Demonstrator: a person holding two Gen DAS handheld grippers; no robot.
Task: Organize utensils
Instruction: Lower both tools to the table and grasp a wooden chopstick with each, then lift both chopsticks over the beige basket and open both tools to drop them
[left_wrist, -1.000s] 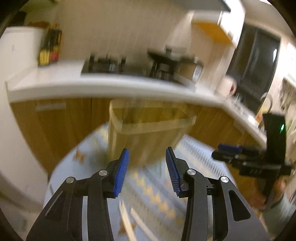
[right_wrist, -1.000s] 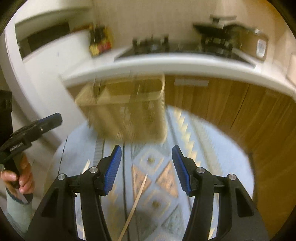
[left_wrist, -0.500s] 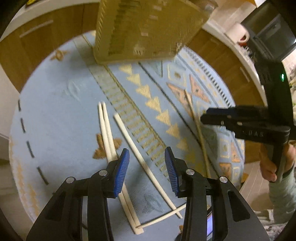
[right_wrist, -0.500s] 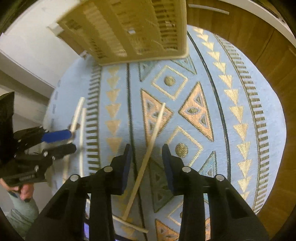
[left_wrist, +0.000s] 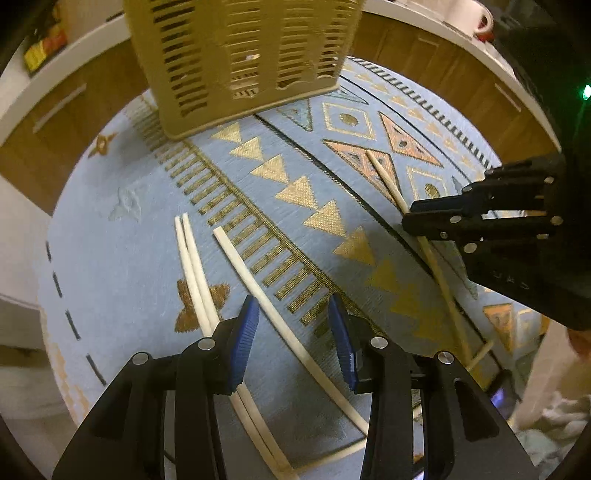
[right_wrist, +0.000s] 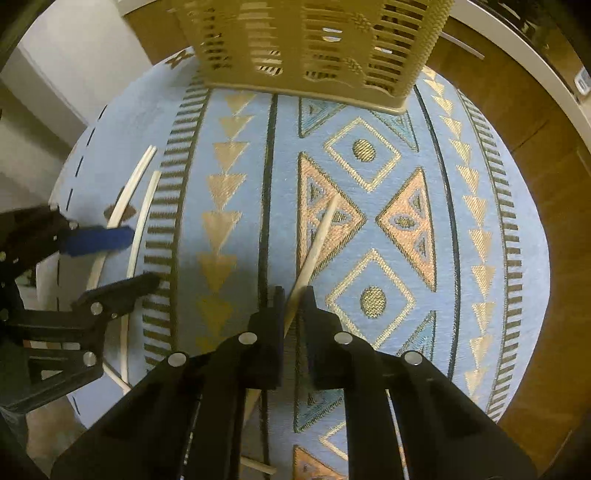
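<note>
My right gripper (right_wrist: 293, 295) sits low over the blue patterned cloth (right_wrist: 236, 147), fingers drawn in tight around the tan chopstick (right_wrist: 317, 236) that lies diagonally across the orange triangles. The stick passes straight between the fingers. Gap looks nearly gone, so I judge them clamped on it, or a hair from contact. I took it at mid-length, not the tip, so it should lift level rather than droop.

My left gripper (left_wrist: 291, 332) hangs spread wide above the pale chopsticks. One single white chopstick (left_wrist: 258, 284) runs between the blue pads (left_wrist: 243, 332) without touching either. A white pair (left_wrist: 192, 258) lies side by side just to the left, passing under the left finger. Nothing is held on this side. The wide opening suits straddling one stick while leaving the pair alone.

The slotted beige basket (left_wrist: 236, 55) stands at the far edge of the cloth, well apart from all the sticks. I take it as the destination: upright and open-topped, so sticks should go in end-first.

A thin crosswise stick (left_wrist: 332, 458) lies near my end of the cloth, under the ends of the others; it could get dragged when a neighbour lifts.

Judgement: early stage, all chopsticks on the cloth. Whether the basket holds anything I cannot tell.
</note>
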